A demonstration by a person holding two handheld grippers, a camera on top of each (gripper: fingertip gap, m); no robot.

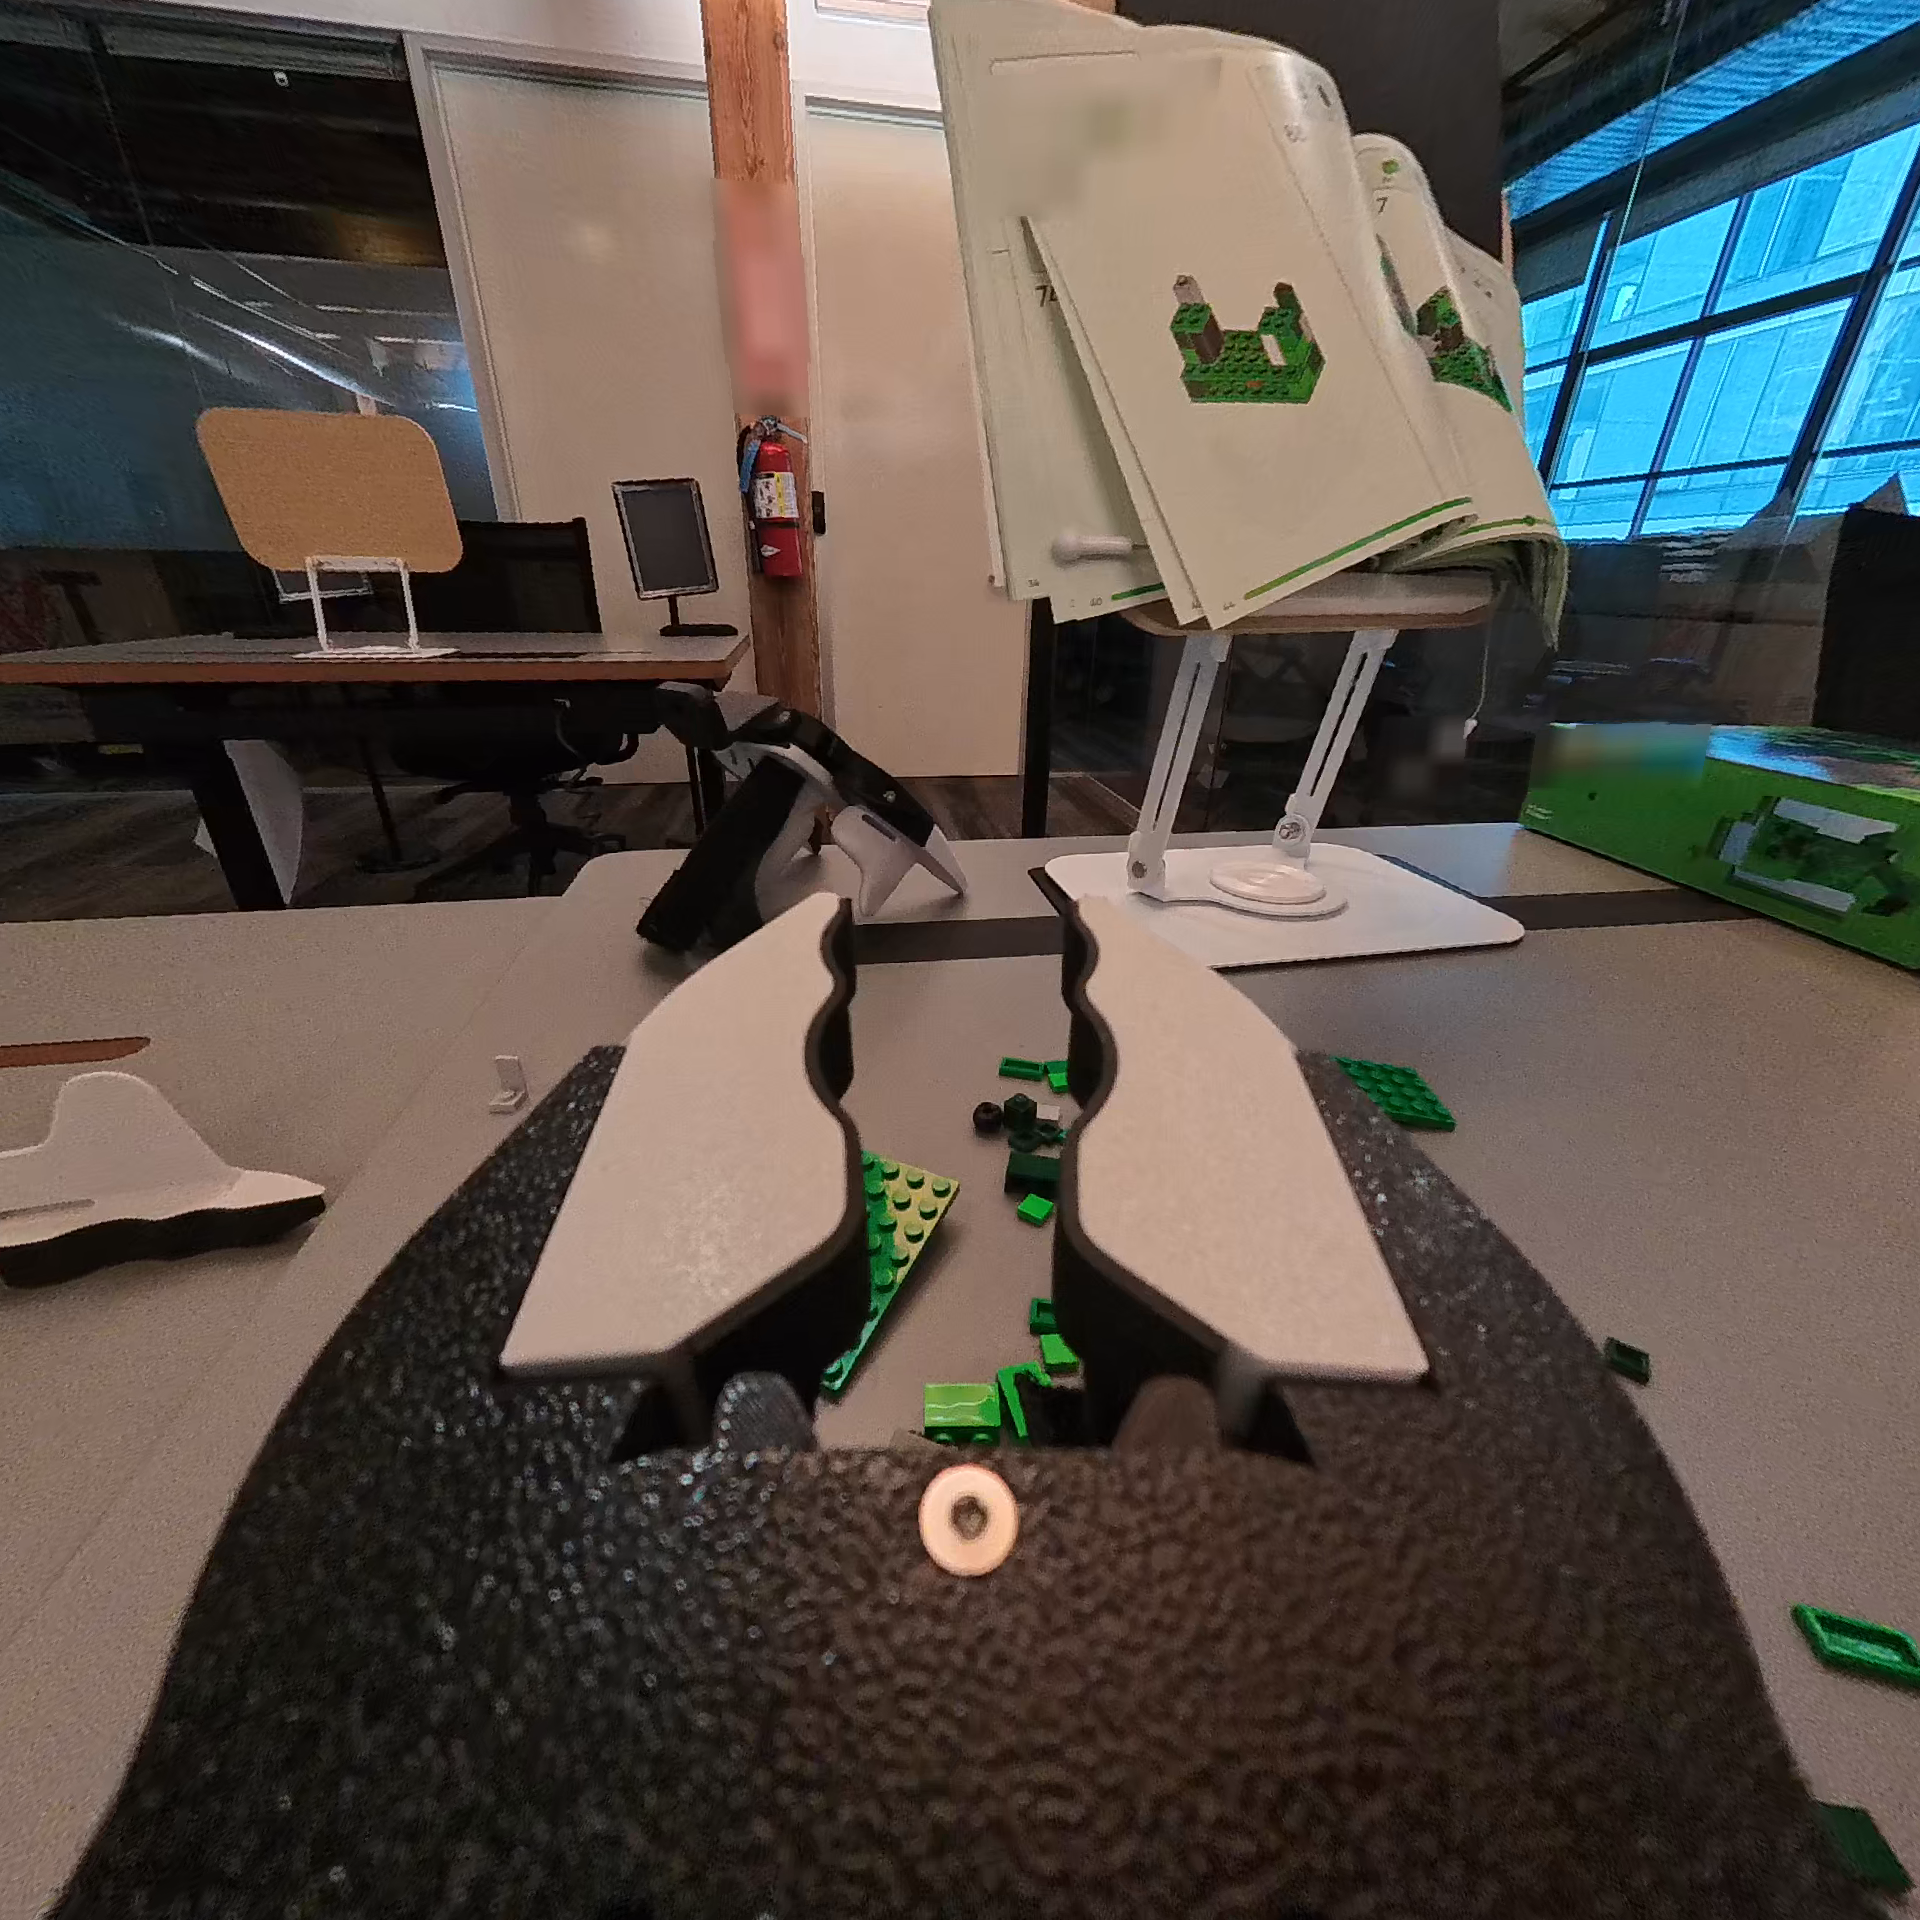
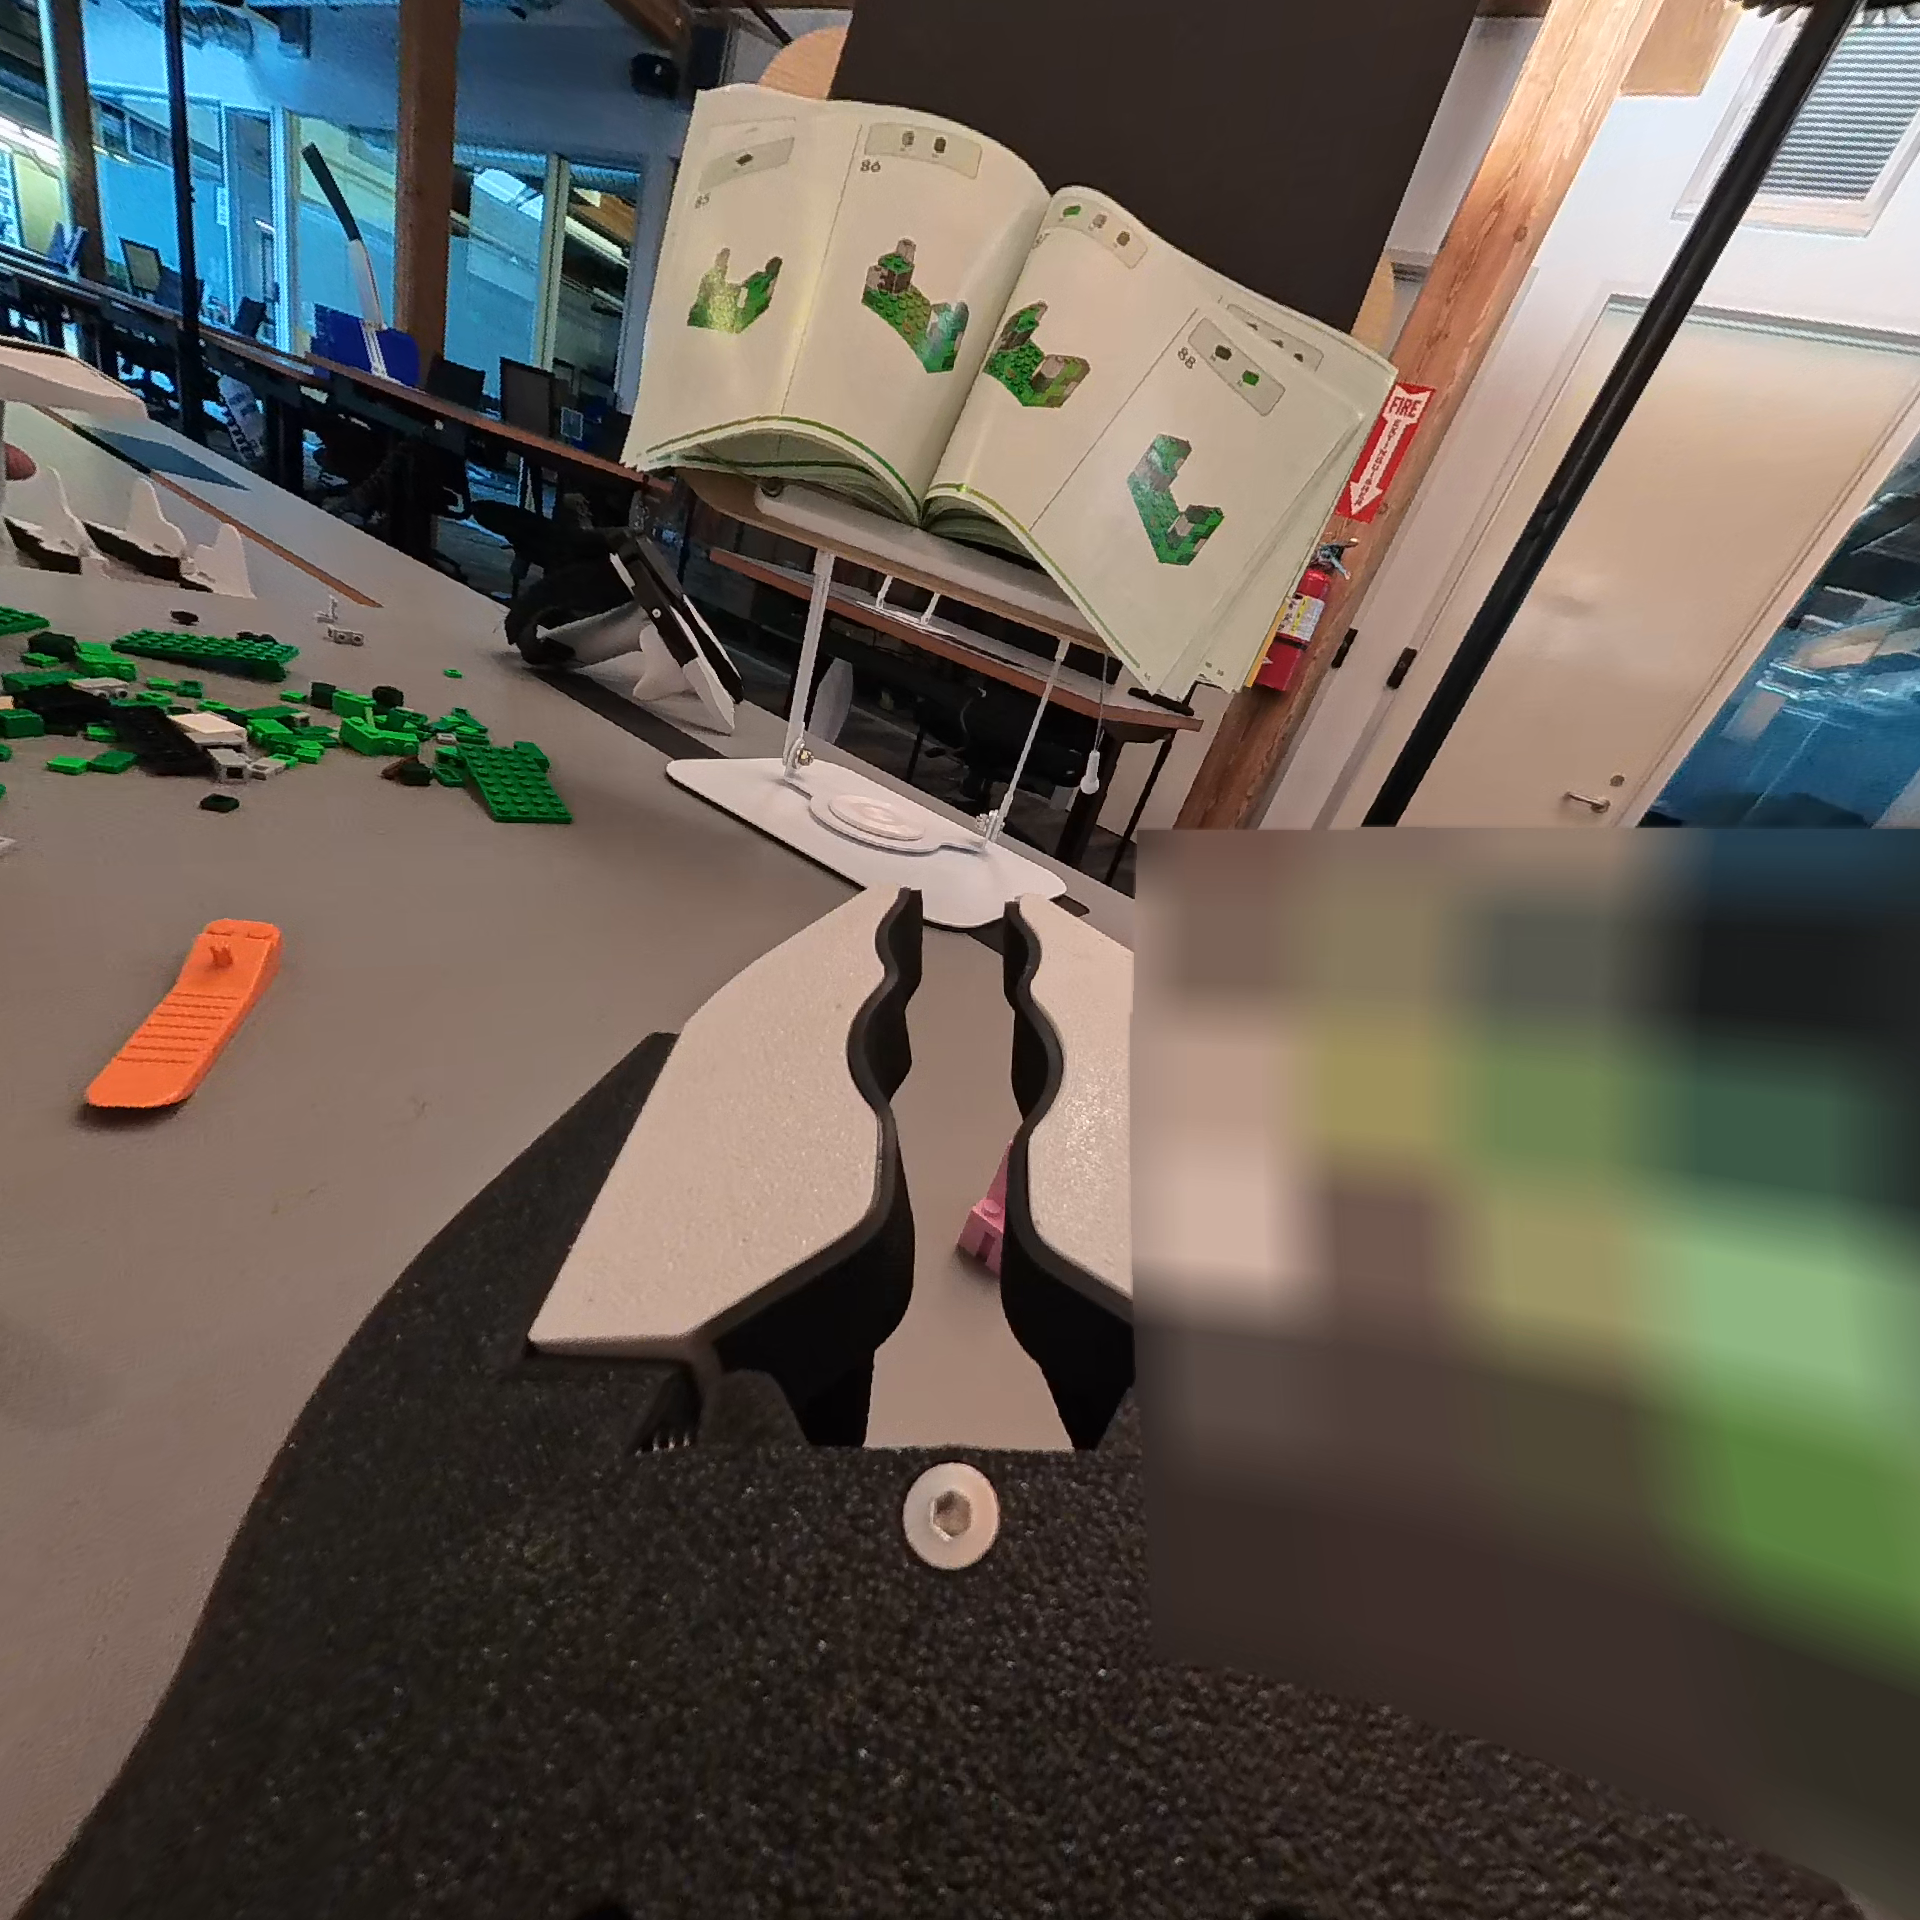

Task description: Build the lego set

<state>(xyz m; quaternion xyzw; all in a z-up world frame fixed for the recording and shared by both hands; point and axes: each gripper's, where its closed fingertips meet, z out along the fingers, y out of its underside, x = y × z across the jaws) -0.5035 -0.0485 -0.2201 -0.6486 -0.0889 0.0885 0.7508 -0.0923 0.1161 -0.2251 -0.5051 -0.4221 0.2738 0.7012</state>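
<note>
step: picking the next piece, judged from both grippers hovering empty over the surface [image 1: 1558, 1195]
left gripper [image 1: 958, 935]: fingers parted moderately, nothing between them, above the loose green pieces
right gripper [image 2: 961, 914]: fingers narrow with a clear gap, empty; a pink brick [image 2: 985, 1226] lies on the surface under them, next to the right-side finger
lego pieces: main loose pile [image 2: 260, 717] toward the far left of the surface in the right wrist view; small dark green bits [image 1: 1023, 1127] between the left fingers' line of sight
green plate [image 1: 902, 1236]: flat on the surface, half hidden under the left gripper's left-side finger
second green plate [image 1: 1397, 1091]: flat, just beyond the left gripper's right-side finger
doing it well: check the open manual [image 2: 997, 343] on its white stand [image 2: 873, 821] at the far edge, pick one piece only, drop the fingers straight over it, close on the flat sides not the studs
orange brick separator [image 2: 187, 1013]: lying alone near the left side of the surface, well apart from the pile
containers: green set box [image 1: 1745, 831] at the far right edge; contents cannot tell
risk: small bits sit close together, easy to nudge neighbours
</note>
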